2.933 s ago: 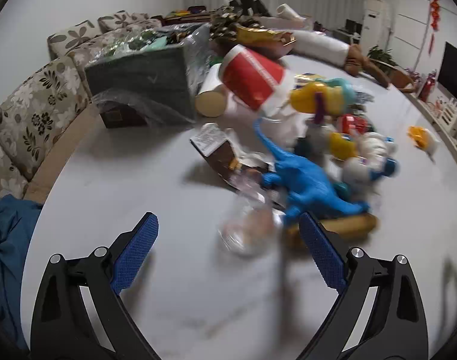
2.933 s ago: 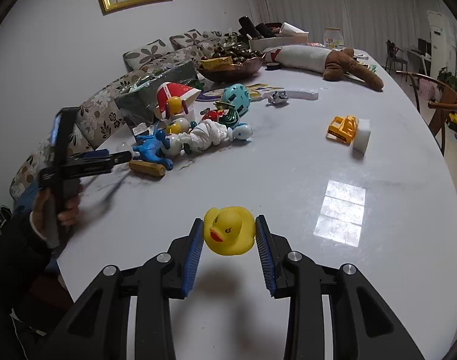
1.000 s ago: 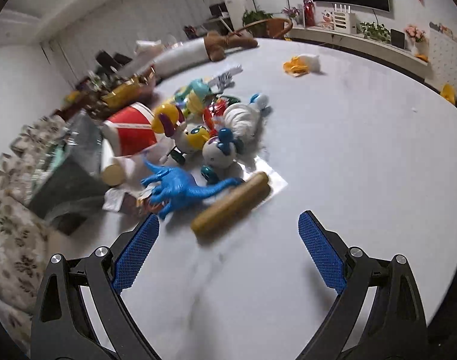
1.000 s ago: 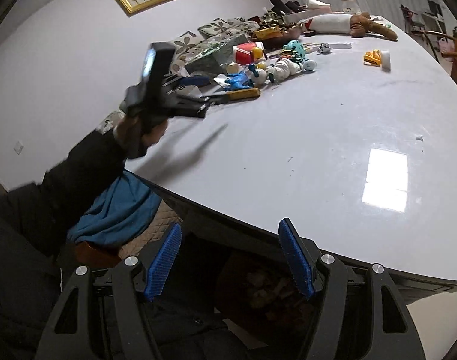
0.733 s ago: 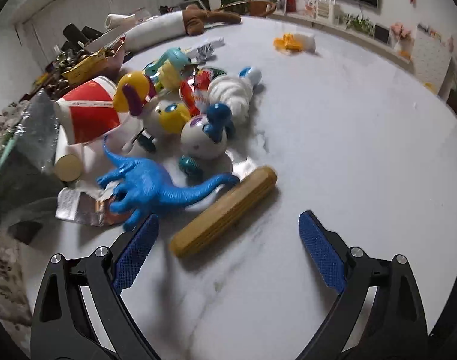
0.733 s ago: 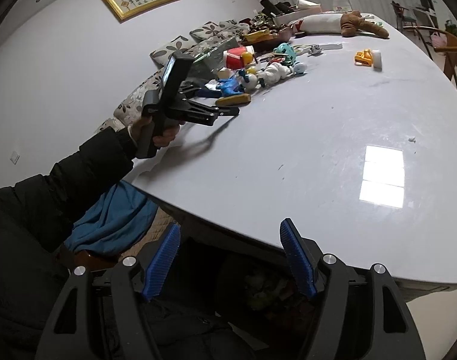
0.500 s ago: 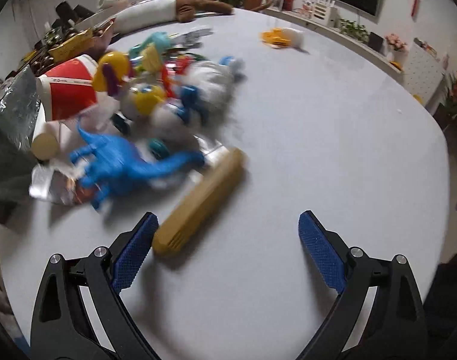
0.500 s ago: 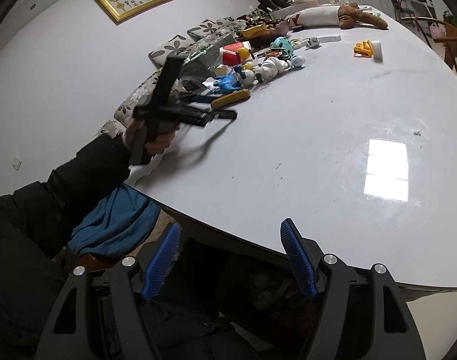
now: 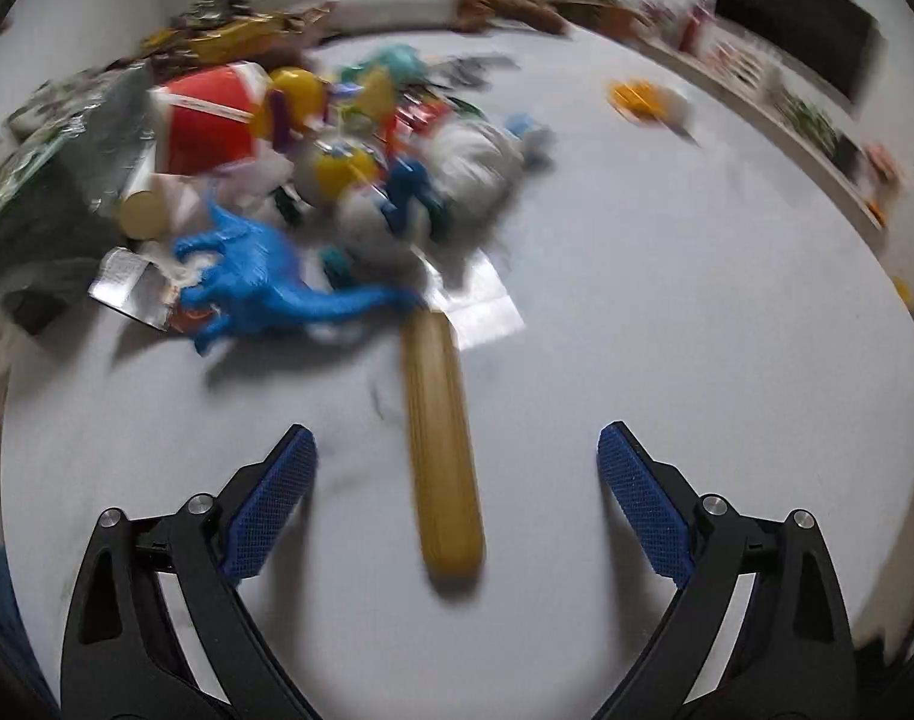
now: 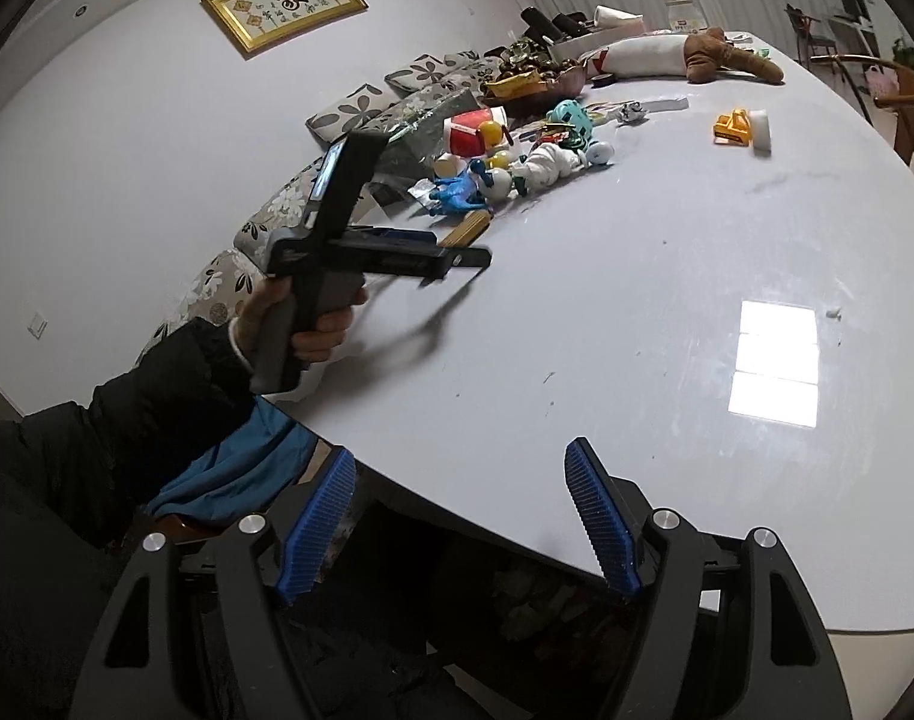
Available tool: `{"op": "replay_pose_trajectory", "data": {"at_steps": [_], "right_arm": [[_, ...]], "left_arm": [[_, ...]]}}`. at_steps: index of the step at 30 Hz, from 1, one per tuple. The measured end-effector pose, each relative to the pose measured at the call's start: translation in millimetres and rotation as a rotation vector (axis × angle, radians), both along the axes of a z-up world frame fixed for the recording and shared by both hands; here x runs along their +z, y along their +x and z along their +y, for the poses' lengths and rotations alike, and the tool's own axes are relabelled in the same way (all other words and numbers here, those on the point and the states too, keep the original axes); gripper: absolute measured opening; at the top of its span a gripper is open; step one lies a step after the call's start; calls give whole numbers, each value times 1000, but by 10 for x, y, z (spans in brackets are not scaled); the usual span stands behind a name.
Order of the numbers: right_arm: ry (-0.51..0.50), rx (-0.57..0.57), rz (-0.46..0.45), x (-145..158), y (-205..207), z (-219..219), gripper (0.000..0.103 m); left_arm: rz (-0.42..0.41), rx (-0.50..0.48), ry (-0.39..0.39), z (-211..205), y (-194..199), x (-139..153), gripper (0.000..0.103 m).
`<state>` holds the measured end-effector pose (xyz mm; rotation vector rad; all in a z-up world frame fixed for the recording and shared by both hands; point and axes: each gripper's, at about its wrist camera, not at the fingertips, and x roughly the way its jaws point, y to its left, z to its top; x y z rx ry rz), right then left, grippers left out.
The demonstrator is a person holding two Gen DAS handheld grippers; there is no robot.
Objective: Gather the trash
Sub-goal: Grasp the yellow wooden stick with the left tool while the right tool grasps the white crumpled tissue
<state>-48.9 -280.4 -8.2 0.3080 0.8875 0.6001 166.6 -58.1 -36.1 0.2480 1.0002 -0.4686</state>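
A tan ribbed stick-shaped wrapper (image 9: 441, 450) lies on the white table (image 9: 667, 312), pointing toward me, between the wide-open jaws of my left gripper (image 9: 457, 498), which holds nothing. It also shows in the right wrist view (image 10: 469, 227), just ahead of the left gripper (image 10: 457, 258). A silver foil wrapper (image 9: 129, 294) lies under a blue toy dinosaur (image 9: 258, 282). My right gripper (image 10: 460, 516) is open and empty, hanging over the table's near edge above a dark bin (image 10: 517, 606) with trash in it.
A pile of toys, a red paper cup (image 9: 207, 120) and a foil-wrapped box (image 9: 54, 180) crowd the far left of the table. A yellow toy truck (image 10: 733, 127) and a white block sit at the far right. A sofa (image 10: 360, 114) runs along the left.
My left gripper has swung so the tan stick now lies between its jaws, pointing at me. My right gripper has stayed open over the bin; the yellow duck it held earlier is gone.
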Motion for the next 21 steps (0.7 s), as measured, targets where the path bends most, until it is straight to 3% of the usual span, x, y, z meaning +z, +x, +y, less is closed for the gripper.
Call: {"op": "replay_pose_trajectory", "data": {"at_steps": [2, 4, 7, 10, 12, 16, 21], "right_arm": [[-8, -7, -4, 10, 7, -22, 71], [-34, -9, -12, 21, 28, -34, 71], [-69, -16, -21, 36, 111, -32, 71], [-87, -31, -46, 112, 354, 6, 70], [-122, -23, -85, 194, 657, 103, 70], [-218, 0, -168, 280, 1421, 421, 71], [-376, 74, -233, 156, 2385, 917, 71]], "left_arm": [[-28, 20, -5, -8, -35, 25, 73], [-51, 14, -19, -32, -117, 83, 17], [-36, 54, -70, 27, -206, 110, 17], [-121, 118, -124, 164, -442, 275, 17], [-182, 152, -188, 326, -704, 458, 17], [-269, 195, -233, 543, -1126, 669, 17], [-264, 216, -250, 609, -1317, 697, 17]]}}
